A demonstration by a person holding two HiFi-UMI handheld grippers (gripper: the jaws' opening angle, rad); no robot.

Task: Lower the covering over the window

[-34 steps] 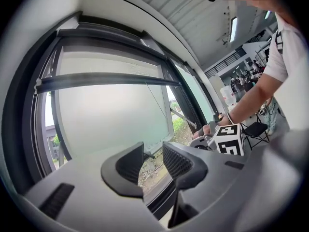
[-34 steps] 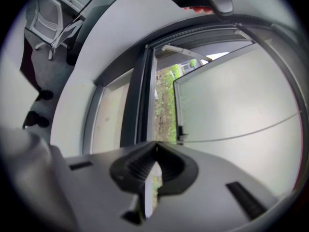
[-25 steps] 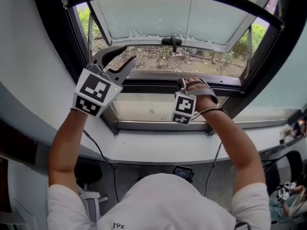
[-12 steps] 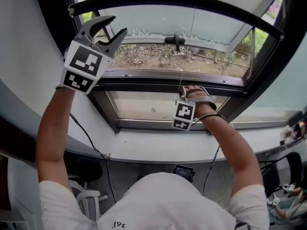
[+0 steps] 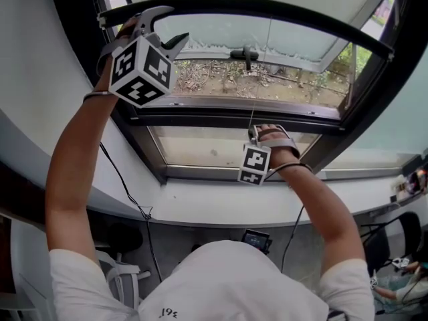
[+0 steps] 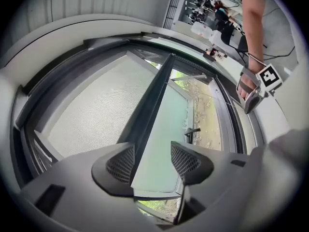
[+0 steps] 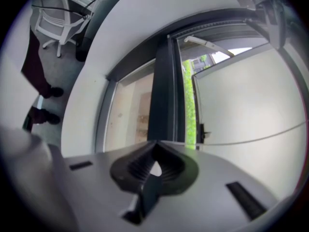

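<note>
Window ahead: left gripper at bar's left end, jaws just spread, gripping nothing; right gripper below bar, pressed together by cord.

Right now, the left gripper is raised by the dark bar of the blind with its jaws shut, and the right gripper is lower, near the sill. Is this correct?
Not quite: the left gripper has its jaws open; they have just been opening, and no pad presses on the dark bar. The left gripper view shows it. The right gripper is lower, near the sill.
</note>
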